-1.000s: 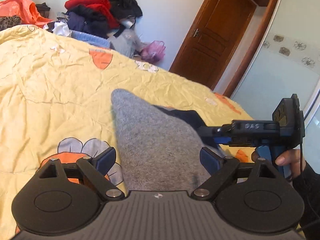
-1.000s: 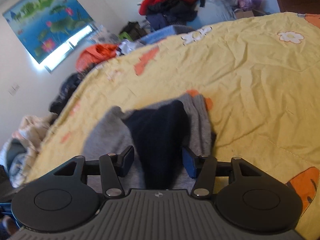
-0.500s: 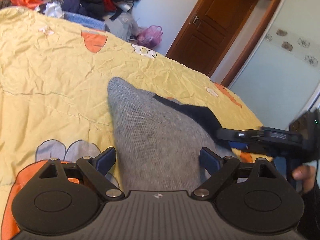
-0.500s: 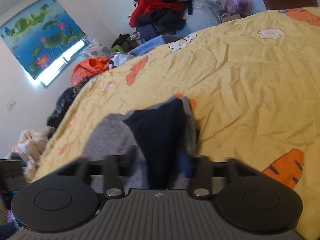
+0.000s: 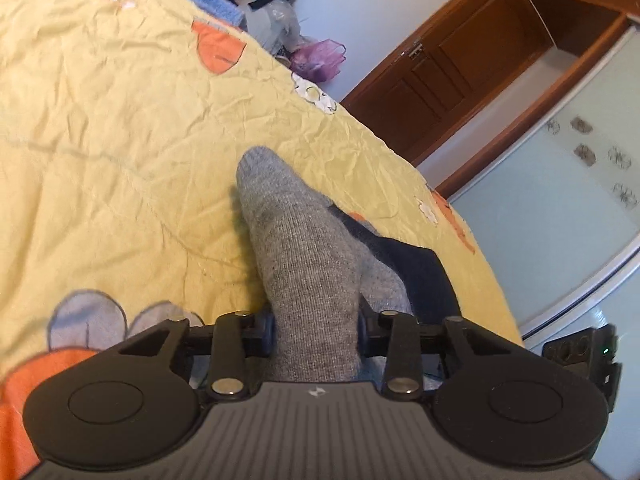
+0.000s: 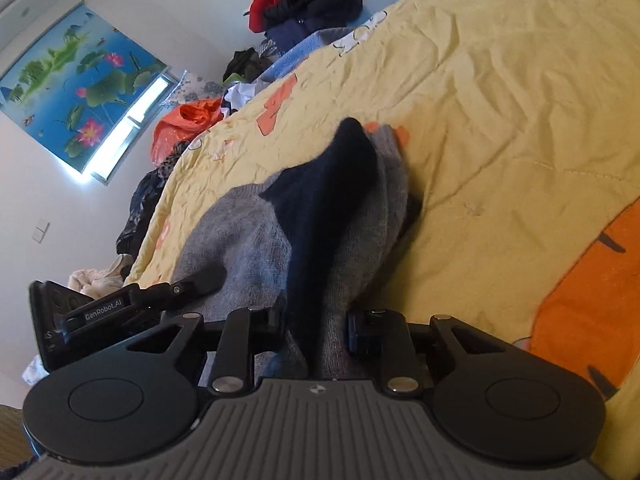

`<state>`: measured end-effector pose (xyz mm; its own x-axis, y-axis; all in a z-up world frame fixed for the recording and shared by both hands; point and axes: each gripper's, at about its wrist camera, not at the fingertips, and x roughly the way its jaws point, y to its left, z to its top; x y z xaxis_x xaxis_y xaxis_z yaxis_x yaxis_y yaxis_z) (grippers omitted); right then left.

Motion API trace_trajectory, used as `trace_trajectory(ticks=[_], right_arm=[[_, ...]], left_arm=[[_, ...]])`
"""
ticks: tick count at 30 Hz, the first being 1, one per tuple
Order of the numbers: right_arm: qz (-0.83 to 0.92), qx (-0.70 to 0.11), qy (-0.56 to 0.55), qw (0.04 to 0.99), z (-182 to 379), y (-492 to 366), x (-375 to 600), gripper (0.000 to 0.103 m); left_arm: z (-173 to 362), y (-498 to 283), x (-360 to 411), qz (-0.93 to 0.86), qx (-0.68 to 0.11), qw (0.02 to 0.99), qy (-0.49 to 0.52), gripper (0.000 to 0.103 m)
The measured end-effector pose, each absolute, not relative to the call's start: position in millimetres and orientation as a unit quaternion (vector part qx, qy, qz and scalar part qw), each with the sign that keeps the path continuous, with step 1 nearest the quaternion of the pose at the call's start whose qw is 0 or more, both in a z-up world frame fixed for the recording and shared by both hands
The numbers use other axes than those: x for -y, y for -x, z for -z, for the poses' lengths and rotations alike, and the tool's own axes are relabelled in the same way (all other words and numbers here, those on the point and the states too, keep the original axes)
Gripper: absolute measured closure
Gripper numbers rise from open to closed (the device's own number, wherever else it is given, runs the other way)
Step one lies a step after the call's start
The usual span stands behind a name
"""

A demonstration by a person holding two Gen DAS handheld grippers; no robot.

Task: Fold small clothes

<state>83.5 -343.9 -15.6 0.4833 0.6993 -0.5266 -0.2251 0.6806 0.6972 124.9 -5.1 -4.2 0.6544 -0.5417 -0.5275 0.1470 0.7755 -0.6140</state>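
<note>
Both grippers pinch a soft grey knit sock (image 5: 312, 280) (navy-tipped).

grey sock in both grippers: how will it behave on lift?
Probably floppy: the grey sock drapes in soft knit folds over the yellow quilt. Likely light, and unheld ends should sag. Knit looks grippy between the left gripper and right gripper, so slipping seems unlikely.
</note>
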Motion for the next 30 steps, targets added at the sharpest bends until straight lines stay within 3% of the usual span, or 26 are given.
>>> trace_trajectory(ticks=[7, 10, 12, 17, 18, 25, 26, 27, 28, 29, 30], right_arm=[[-0.335, -0.377, -0.299, 0.81, -18, -82, 302, 0.072], [-0.328, -0.392, -0.285, 0.811, -12, -100, 278, 0.072], [-0.303, -0.419, -0.275, 0.81, 3, -113, 268, 0.065], [-0.292, -0.423, -0.313, 0.799, 12, -95, 279, 0.045], [-0.295, -0.421, -0.308, 0.8, 10, -86, 282, 0.039], [-0.319, -0.424, -0.306, 0.79, 15, -29, 288, 0.04], [-0.32, -0.425, -0.31, 0.788, 16, -27, 287, 0.041], [-0.319, -0.426, -0.311, 0.787, 16, -25, 286, 0.051], [-0.313, -0.433, -0.311, 0.786, 18, -26, 284, 0.059], [-0.307, -0.446, -0.311, 0.782, 19, -28, 282, 0.076], [-0.303, -0.454, -0.309, 0.779, 21, -30, 279, 0.076]], left_arm=[[-43, -132, -26, 0.181, -0.313, 0.913, 0.189, 0.071], [-35, -146, -44, 0.164, -0.341, 0.907, 0.184, 0.07], [-18, -149, -49, 0.152, -0.373, 0.898, 0.175, 0.065], [-9, -113, -78, 0.157, -0.355, 0.894, 0.223, 0.034], [-9, -102, -81, 0.164, -0.352, 0.893, 0.226, 0.034], [10, -53, -84, 0.238, -0.385, 0.847, 0.279, 0.031], [11, -47, -82, 0.238, -0.379, 0.849, 0.281, 0.031], [12, -43, -80, 0.237, -0.374, 0.852, 0.28, 0.032], [11, -42, -78, 0.235, -0.374, 0.853, 0.278, 0.042], [12, -42, -76, 0.23, -0.383, 0.851, 0.276, 0.074], [12, -42, -73, 0.217, -0.397, 0.851, 0.267, 0.082]])
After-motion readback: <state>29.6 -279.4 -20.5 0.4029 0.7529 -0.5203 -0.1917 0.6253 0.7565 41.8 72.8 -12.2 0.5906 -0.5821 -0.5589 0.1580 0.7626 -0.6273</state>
